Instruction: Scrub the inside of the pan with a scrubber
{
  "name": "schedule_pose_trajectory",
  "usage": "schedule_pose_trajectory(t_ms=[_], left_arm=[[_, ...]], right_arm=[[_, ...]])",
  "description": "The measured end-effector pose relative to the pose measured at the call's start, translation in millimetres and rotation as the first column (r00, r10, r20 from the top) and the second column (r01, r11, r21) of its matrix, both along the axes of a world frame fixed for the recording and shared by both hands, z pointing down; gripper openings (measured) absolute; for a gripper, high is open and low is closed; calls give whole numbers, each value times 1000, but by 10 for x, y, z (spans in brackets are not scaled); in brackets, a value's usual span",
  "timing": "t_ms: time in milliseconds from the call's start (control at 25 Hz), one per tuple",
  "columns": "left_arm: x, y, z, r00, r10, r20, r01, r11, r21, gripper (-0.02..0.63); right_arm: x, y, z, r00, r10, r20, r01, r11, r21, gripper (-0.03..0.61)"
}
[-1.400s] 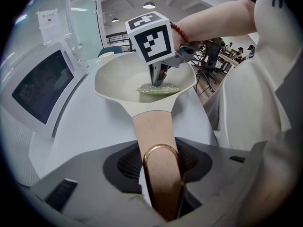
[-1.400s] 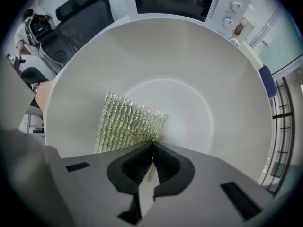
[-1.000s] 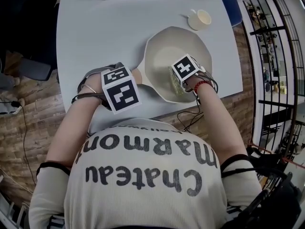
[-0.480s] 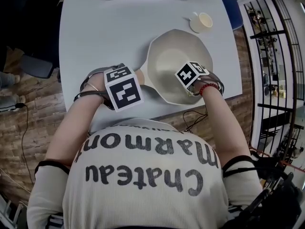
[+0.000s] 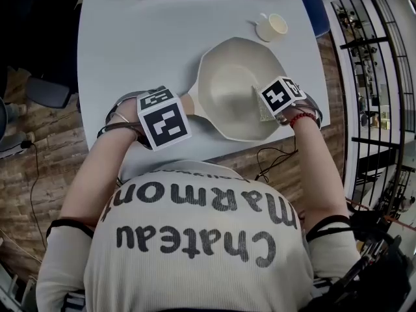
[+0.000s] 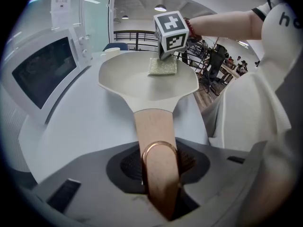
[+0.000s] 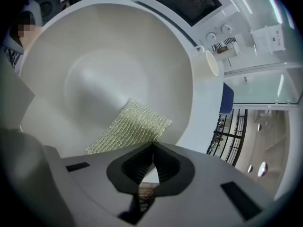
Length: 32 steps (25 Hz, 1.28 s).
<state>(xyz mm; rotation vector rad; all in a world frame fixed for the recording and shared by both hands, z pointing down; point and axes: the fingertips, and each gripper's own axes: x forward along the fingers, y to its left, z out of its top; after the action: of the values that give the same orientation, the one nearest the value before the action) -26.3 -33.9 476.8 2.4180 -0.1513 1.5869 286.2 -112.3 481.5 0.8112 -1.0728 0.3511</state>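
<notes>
L gripper (image 6: 159, 171) is clamping handle (image 6: 154, 126) of 1 pan (image 5: 224, 83); R gripper (image 7: 152, 148) is pinching 1 scrubber (image 7: 128, 126) at pan's right wall; 1 cup (image 5: 272, 26) upper right.

Pale grey table (image 5: 130, 51) with rounded corners, standing on a brown wood-pattern floor (image 5: 45, 148). On it, close to the near right edge, a wide, deep cream pan (image 5: 224, 77), with a tan handle (image 5: 187, 103) pointing left over the tabletop. Beyond the pan, near the far right corner, a small cream cup (image 5: 273, 26), upright, apart from the pan's rim. Along the far edge, a white microwave (image 6: 42, 74) with a dark door, standing well apart from the pan and facing across the tabletop toward it in the left gripper view.
</notes>
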Motion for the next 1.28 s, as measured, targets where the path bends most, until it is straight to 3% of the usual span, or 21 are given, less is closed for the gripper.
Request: schedule_pose_trajectory(t_ms=[240, 400, 520, 600, 720, 880, 920, 960, 1000, 1120, 1280], left_arm=[[17, -4, -3, 1000, 3, 14, -4, 1000, 25, 135], [-11, -15, -1, 1000, 4, 20, -4, 1000, 30, 133], [-44, -18, 8, 1000, 2, 23, -3, 1000, 31, 132], [-49, -16, 16, 1000, 0, 23, -1, 1000, 30, 132], [-46, -23, 24, 1000, -3, 24, 2, 1000, 30, 132], [-12, -23, -1, 1000, -7, 27, 6, 1000, 30, 130], [-4, -21, -11, 1000, -8, 28, 7, 999, 31, 130], [-3, -21, -17, 1000, -9, 30, 9, 999, 31, 130], [-9, -22, -17, 999, -11, 31, 10, 999, 31, 130], [-37, -18, -6, 999, -11, 36, 10, 999, 31, 130], [-57, -2, -14, 999, -11, 47, 10, 999, 35, 127]], right_arm=[[34, -66, -286, 997, 34, 76, -42, 993, 106, 6], [-90, 111, -461, 964, 170, 203, -193, 976, 101, 6], [-268, -64, -657, 928, 136, 346, -206, 963, 175, 6], [-526, -80, -714, 858, 136, 495, -244, 956, 161, 6], [-961, -24, -807, 723, 139, 677, -273, 957, 96, 6], [-1518, 126, -979, 453, 182, 873, -267, 962, -62, 6], [-1624, 178, -945, 411, 203, 889, -246, 963, -106, 6], [-1708, 226, -850, 399, 225, 889, -222, 964, -144, 6], [-1771, 269, -702, 415, 244, 877, -200, 964, -173, 6], [-1952, 375, -208, 501, 279, 819, -147, 960, -237, 6], [-2264, 488, 132, 573, 248, 781, -64, 964, -259, 6]])
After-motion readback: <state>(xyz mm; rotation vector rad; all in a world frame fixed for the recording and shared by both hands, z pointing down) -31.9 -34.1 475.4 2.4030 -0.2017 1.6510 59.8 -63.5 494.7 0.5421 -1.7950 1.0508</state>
